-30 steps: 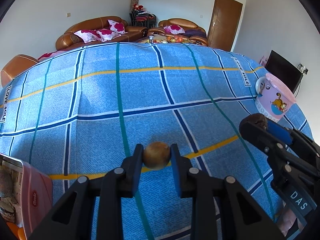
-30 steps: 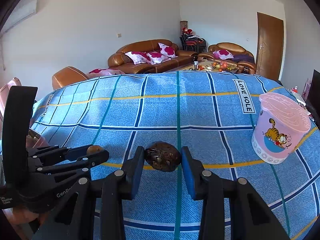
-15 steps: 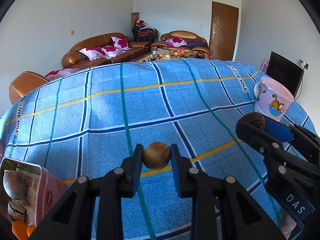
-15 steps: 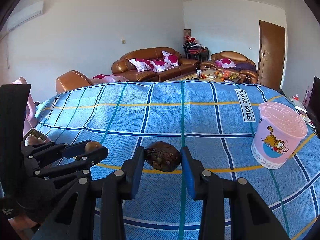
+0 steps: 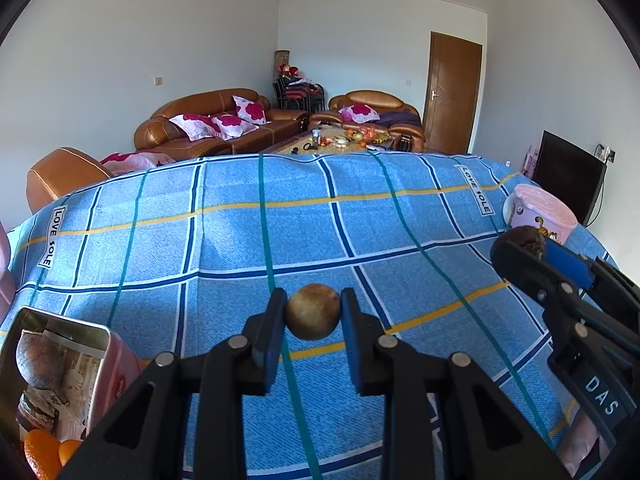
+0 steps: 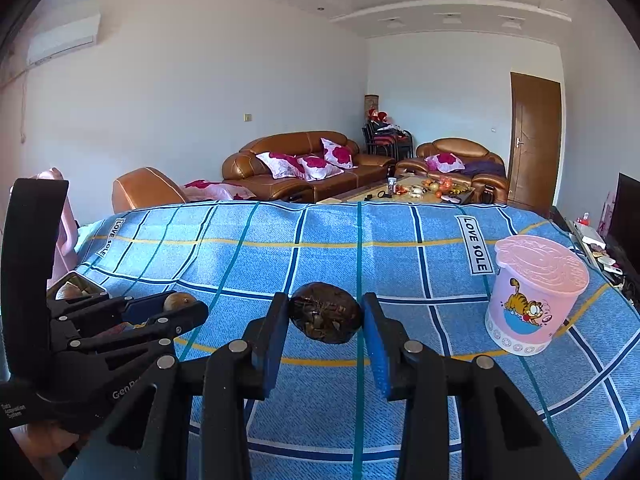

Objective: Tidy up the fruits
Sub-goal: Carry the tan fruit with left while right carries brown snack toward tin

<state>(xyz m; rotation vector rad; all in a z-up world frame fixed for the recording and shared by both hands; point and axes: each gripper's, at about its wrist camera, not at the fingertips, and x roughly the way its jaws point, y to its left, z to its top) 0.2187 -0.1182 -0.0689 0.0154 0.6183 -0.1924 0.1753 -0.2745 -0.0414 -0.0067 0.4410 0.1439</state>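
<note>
Your pink tin runs off the left wrist view's lower-left edge — only part of its contents shows. The dark fruit is mostly behind the right gripper — and it covers the pink cup base.

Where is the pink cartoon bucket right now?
The pink bucket stands upright with its lid on at the right side of the blue checked cloth, beyond the right gripper, which holds a dark fruit.

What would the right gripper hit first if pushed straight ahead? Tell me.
Probably nothing close: the right gripper, shut on the dark fruit, points across bare blue checked cloth. The pink bucket stands off to its right; depth is unclear.
</note>
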